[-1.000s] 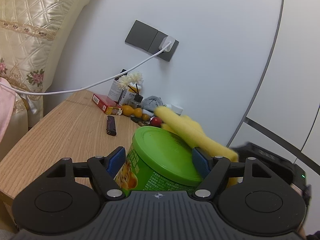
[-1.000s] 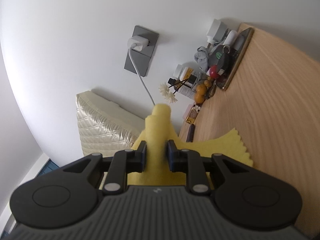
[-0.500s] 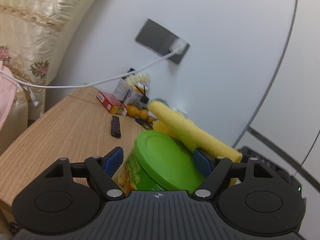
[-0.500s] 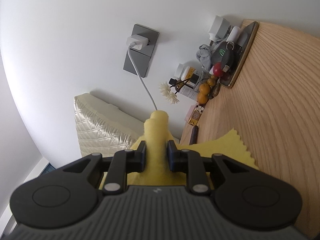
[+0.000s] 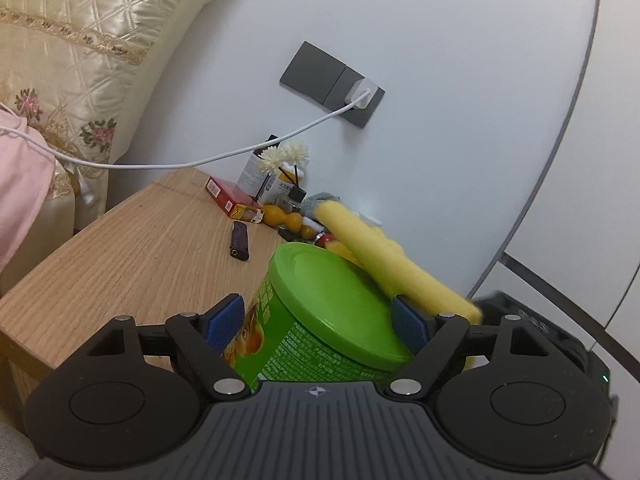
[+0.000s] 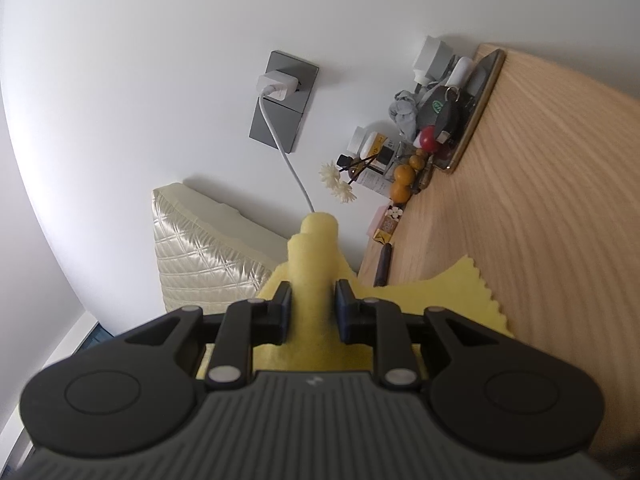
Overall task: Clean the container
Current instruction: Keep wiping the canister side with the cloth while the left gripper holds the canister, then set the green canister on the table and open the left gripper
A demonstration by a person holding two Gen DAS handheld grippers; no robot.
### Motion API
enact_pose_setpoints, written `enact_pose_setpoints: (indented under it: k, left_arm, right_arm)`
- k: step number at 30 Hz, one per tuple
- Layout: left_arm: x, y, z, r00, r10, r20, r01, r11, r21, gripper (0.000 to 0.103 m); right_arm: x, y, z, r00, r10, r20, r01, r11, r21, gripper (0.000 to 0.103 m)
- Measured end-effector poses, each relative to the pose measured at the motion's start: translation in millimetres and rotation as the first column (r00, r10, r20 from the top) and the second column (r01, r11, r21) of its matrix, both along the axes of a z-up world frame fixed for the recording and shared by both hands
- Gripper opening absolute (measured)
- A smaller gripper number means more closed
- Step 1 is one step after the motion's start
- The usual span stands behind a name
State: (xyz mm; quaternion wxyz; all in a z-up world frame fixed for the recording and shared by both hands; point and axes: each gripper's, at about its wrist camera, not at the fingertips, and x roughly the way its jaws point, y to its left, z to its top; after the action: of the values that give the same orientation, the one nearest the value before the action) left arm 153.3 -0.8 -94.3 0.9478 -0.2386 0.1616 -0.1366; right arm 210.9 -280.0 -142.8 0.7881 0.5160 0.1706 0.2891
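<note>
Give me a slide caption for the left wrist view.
Left hand-held gripper grips a green container while a yellow cloth lies across its lid.

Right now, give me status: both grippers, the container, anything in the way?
Left gripper clamped on green container, lid on. Right gripper shut on yellow cloth, roll lying along the lid's far edge. Nothing blocking.

Right gripper [image 6: 311,310] clamps a rolled yellow cloth [image 6: 314,264]; wooden tabletop [image 6: 540,208] at three o'clock.

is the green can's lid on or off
On. The green lid sits flat over the can, held between the left gripper fingers.
</note>
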Motion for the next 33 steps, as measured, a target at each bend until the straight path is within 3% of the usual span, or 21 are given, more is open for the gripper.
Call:
enact_pose_setpoints:
  k: [3,7,11,19,29,33]
  left_arm:
    - [1.8,2.0,-1.1,1.000,-0.004,-0.007,0.004,1.000,-0.015,0.083]
    - [2.7,4.6,-0.5,1.000,-0.020,-0.013,0.020,1.000,-0.021,0.082]
    - [3.3,4.2,-0.5,1.000,-0.027,-0.005,0.027,1.000,-0.011,0.082]
    - [2.9,5.0,-0.3,1.000,-0.027,0.000,0.027,1.000,0.001,0.082]
    - [9.3,10.8,3.0,0.999,0.045,0.005,-0.045,0.999,0.023,0.082]
    - [6.8,3.5,7.4,0.998,0.053,0.041,-0.056,0.994,0.092,0.082]
  right_arm:
    - [-17.2,-8.1,1.0,1.000,-0.002,-0.008,0.002,1.000,0.002,0.025]
    - [-26.8,-6.9,9.3,1.000,-0.001,0.018,0.002,0.998,-0.064,0.025]
    - [-12.1,-6.4,1.8,1.000,-0.005,-0.001,0.005,1.000,-0.007,0.025]
    - [-11.0,2.0,13.3,0.998,-0.040,0.055,0.046,0.994,-0.099,0.025]
    - [-9.7,12.5,27.8,0.988,-0.076,0.131,0.103,0.972,-0.211,0.025]
    - [-9.2,16.8,33.6,0.983,-0.088,0.162,0.127,0.959,-0.253,0.017]
